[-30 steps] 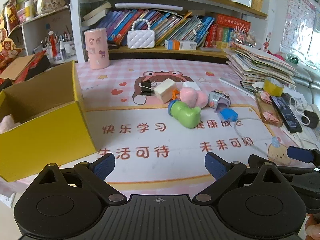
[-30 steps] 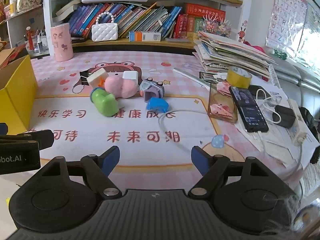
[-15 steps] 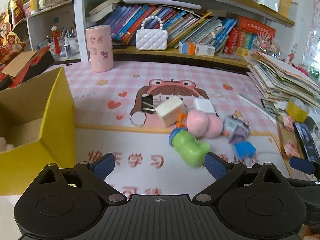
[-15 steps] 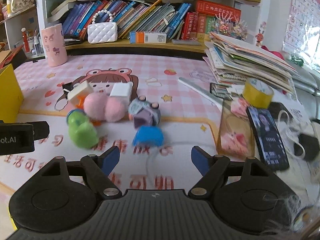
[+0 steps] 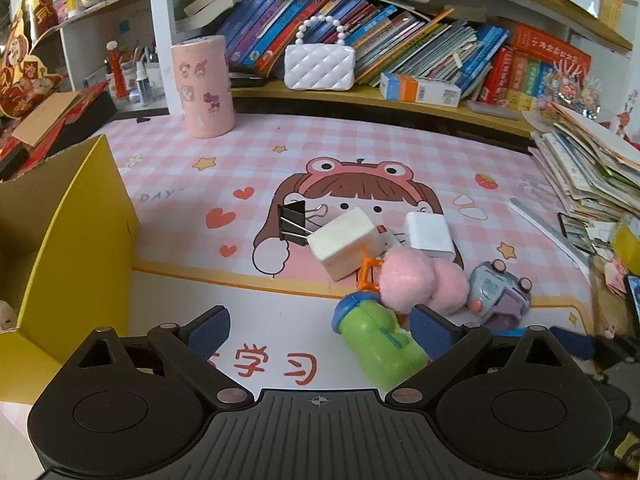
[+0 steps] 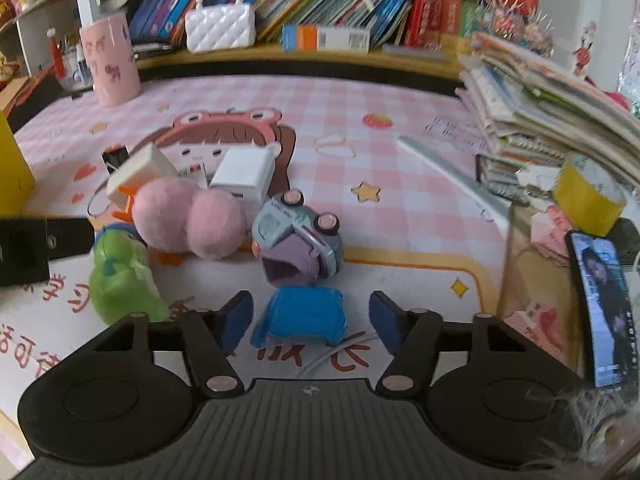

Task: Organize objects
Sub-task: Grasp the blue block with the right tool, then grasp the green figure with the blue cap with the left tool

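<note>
A small blue, rounded plastic block (image 6: 298, 316) with a white cable is framed between the wide-spread fingers of the right gripper (image 6: 310, 316), ungripped, on the pink mat (image 6: 400, 160). The left gripper (image 5: 320, 330) is spread wide, empty, beside a green toy (image 5: 380, 340).

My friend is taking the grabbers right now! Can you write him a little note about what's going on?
Left gripper: open, empty, with the green toy between its fingers, nearer the right one.
Right gripper: open, empty, with the blue toy between its fingers.
The pile sits on the pink mat: two pink pom-poms, a toy car, a cream block, a white block, a binder clip.
Yellow box is at the left; something pale lies inside.
Done: nothing grasped yet.
Left: close on the toys, carry them to the box, probably.
</note>
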`<state>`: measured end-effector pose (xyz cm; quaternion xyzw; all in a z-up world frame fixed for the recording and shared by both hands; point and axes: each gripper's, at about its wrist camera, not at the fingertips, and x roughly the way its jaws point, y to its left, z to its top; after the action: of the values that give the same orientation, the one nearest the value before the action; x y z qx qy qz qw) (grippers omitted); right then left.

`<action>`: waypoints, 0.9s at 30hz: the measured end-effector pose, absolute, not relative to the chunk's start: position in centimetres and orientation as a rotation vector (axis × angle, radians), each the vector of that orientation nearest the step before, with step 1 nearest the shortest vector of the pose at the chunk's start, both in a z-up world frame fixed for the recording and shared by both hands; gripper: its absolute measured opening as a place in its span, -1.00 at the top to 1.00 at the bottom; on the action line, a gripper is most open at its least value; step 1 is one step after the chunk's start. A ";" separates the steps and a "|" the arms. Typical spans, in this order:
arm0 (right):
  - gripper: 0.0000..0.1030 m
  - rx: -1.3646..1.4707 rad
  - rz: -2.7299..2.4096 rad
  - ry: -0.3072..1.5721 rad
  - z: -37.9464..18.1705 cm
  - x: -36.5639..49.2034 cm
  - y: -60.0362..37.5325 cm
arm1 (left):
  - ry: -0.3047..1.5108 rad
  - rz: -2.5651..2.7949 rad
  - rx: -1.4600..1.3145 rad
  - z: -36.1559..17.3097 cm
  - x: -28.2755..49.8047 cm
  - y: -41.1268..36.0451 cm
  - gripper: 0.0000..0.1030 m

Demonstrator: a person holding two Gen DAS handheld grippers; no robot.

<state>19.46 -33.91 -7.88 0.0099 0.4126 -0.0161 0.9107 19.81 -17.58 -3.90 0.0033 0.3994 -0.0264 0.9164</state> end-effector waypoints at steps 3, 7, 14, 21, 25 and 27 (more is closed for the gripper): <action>0.17 0.029 0.009 0.875 -8.3 19.7 -34.3 | 0.837 -0.054 0.001 -4.3 20.6 -18.1 -0.91; 0.24 0.029 0.042 0.845 -7.6 19.2 -34.8 | 0.880 -0.070 -0.025 -5.4 21.6 -18.9 -0.90; 0.24 0.044 0.050 0.812 -6.3 18.0 -35.6 | 0.939 -0.054 0.023 -7.9 23.0 -20.6 -0.65; 0.24 0.040 0.072 0.785 -5.4 17.0 -35.0 | 0.932 -0.085 0.005 -8.2 22.1 -20.2 0.18; 0.24 0.035 0.084 0.783 -5.1 16.4 -34.2 | 0.880 -0.087 -0.028 -6.6 20.7 -18.6 0.19; 0.24 0.034 0.095 0.783 -4.9 15.9 -33.5 | 0.850 -0.086 -0.045 -5.5 19.8 -17.5 0.19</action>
<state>15.94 -33.53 -4.94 0.0164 0.3814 0.0465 0.9231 19.78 -17.51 -5.52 -0.0216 0.4120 -0.0419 0.9100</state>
